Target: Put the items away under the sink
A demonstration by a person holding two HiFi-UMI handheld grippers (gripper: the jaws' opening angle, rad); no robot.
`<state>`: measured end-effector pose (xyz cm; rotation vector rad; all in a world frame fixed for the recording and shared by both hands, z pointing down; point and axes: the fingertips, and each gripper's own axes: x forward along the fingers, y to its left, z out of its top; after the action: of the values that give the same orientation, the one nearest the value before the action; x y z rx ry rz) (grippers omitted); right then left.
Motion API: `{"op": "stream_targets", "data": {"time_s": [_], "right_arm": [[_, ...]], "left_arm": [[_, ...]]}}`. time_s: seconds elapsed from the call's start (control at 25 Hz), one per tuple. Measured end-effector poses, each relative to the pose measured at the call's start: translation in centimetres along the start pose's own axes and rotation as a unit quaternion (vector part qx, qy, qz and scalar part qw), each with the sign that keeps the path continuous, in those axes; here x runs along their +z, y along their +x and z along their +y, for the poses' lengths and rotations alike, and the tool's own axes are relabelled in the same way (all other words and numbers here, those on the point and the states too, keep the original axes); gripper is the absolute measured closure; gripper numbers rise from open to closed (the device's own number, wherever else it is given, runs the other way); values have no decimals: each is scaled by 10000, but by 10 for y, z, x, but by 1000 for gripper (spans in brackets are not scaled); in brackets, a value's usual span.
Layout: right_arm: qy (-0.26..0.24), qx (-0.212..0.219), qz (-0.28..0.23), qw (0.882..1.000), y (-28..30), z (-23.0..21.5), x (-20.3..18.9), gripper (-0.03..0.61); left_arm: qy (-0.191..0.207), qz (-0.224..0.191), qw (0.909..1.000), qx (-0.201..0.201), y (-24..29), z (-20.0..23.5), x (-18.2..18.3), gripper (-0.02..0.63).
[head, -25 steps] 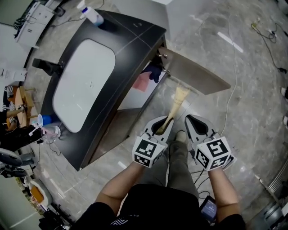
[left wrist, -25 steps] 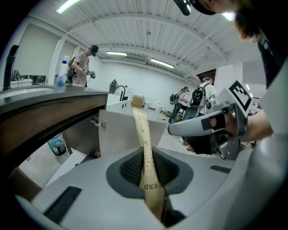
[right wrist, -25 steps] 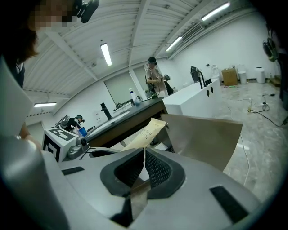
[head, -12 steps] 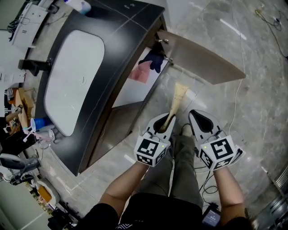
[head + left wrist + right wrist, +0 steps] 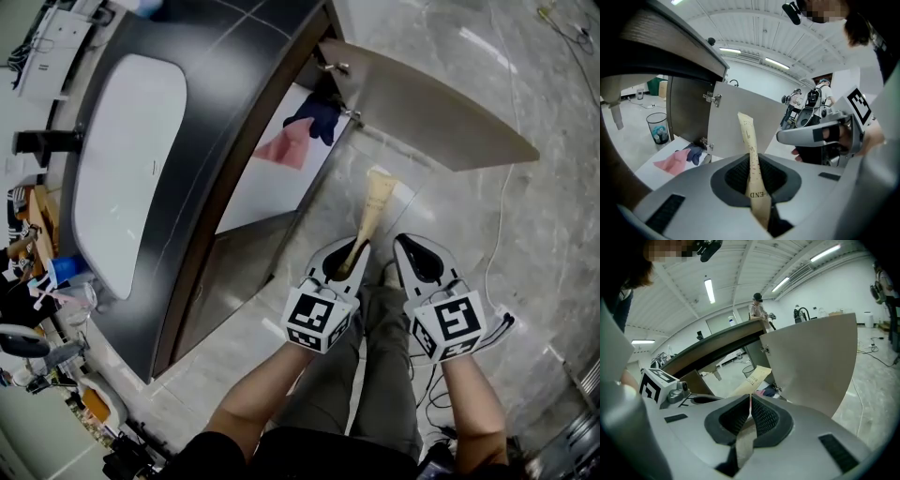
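Left gripper: jaws clamped on the lower end of a long tan paper packet. In the left gripper view the packet stands up between the pads, slightly twisted, with print near the grip.
Packet position: out over the marble floor, its wide free end pointing toward the open cabinet. It is outside the cabinet and touches neither door.
Right gripper: just beside the left one, at about the same level. Its jaws are together at the tips, and the head view shows nothing sticking out of them.
Cabinet under the sink: both doors stand open, the right door swung wide beyond the packet's end and the left door nearer the person.
Cabinet shelf: white and mostly bare. A pink cloth lies at its far side, with a dark blue cloth just beside it, near the right door's hinge.
Counter: dark, with a pale oval basin set into it, directly above the cabinet.
Person: forearms and knees show at the bottom of the head view, behind both grippers.
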<state>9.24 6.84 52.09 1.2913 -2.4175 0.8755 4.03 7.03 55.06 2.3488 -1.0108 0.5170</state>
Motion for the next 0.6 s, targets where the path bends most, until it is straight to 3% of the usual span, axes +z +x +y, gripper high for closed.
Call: {"op": "stream_targets", "data": {"time_s": [0.6], "right_arm": [[80, -144, -111, 9998, 67, -42, -49, 541]], "left_arm": [[-153, 86, 9995, 253, 48, 55, -56, 571]]}}
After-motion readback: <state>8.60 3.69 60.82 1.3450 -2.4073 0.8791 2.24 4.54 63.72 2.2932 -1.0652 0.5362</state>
